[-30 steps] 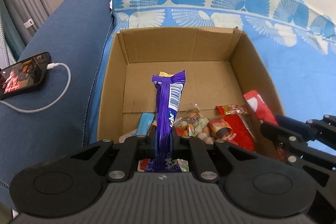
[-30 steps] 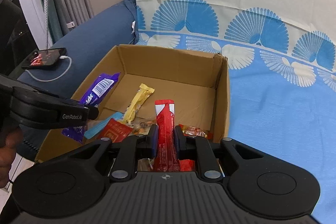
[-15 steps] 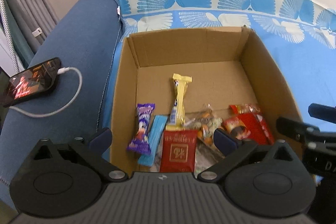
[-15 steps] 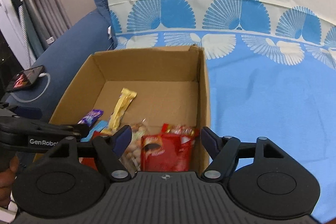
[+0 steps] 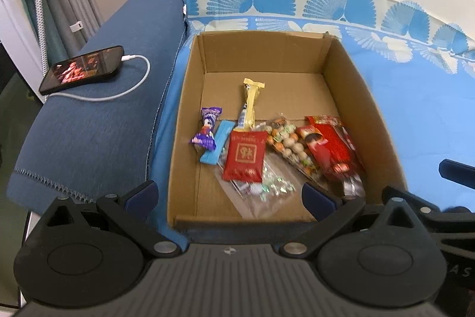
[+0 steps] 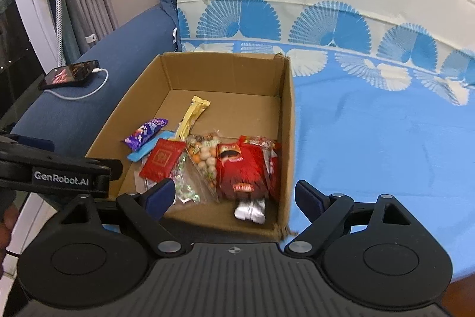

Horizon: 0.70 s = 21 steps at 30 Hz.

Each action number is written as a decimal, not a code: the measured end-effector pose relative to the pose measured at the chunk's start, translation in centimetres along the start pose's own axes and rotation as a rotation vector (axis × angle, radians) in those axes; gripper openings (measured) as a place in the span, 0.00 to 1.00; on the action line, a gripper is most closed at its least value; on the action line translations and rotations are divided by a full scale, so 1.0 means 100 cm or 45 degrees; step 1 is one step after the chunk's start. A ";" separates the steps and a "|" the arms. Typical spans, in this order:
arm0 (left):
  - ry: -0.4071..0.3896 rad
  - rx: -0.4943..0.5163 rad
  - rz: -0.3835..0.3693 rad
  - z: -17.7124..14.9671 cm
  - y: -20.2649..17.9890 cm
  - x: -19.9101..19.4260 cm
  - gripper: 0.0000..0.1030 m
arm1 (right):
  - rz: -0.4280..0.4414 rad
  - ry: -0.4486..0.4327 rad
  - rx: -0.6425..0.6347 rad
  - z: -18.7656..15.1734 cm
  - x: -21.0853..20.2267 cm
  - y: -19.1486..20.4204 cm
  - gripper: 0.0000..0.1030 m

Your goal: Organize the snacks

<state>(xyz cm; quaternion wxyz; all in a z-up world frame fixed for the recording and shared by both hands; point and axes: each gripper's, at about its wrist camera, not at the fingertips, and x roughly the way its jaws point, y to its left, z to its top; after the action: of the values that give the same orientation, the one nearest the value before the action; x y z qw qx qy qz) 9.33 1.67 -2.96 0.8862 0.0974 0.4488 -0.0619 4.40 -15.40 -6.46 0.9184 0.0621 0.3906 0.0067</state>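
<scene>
Both handheld grippers hover above the near edge of a cardboard box (image 5: 190,115) of snacks that sits on a blue fan-patterned sofa cover (image 6: 371,124). The left gripper (image 5: 228,198) has its jaws spread wide and holds nothing; the right gripper (image 6: 231,193) is likewise wide and empty. Inside the box, along its near half, lie a purple chocolate bar (image 5: 207,128), a light blue wrapper (image 5: 215,146) just beside it, a yellow bar (image 5: 250,103) pointing toward the far wall, a red packet with gold print (image 5: 245,159), a clear bag of round candies (image 5: 286,140) and a large red snack pack (image 6: 245,168) against the right wall; its label is too blurred to read. A phone (image 5: 83,69) on its white charging cable (image 5: 130,79) rests on the sofa's denim-blue armrest (image 5: 89,132).
</scene>
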 end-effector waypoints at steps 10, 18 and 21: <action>-0.088 -0.015 0.000 -0.035 -0.009 -0.044 1.00 | -0.053 -0.115 0.008 -0.030 -0.049 0.005 0.89; -0.093 -0.073 0.013 -0.052 -0.005 -0.065 1.00 | -0.062 -0.205 -0.063 -0.049 -0.081 0.012 0.93; -0.105 -0.068 0.040 -0.057 -0.006 -0.073 1.00 | -0.053 -0.221 -0.078 -0.054 -0.087 0.015 0.94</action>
<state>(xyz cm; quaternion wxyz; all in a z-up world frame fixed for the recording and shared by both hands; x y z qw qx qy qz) 0.47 2.58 -0.48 0.9070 0.0783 0.4118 -0.0399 -5.45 -13.83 -3.77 0.9502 0.0262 0.3104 -0.0060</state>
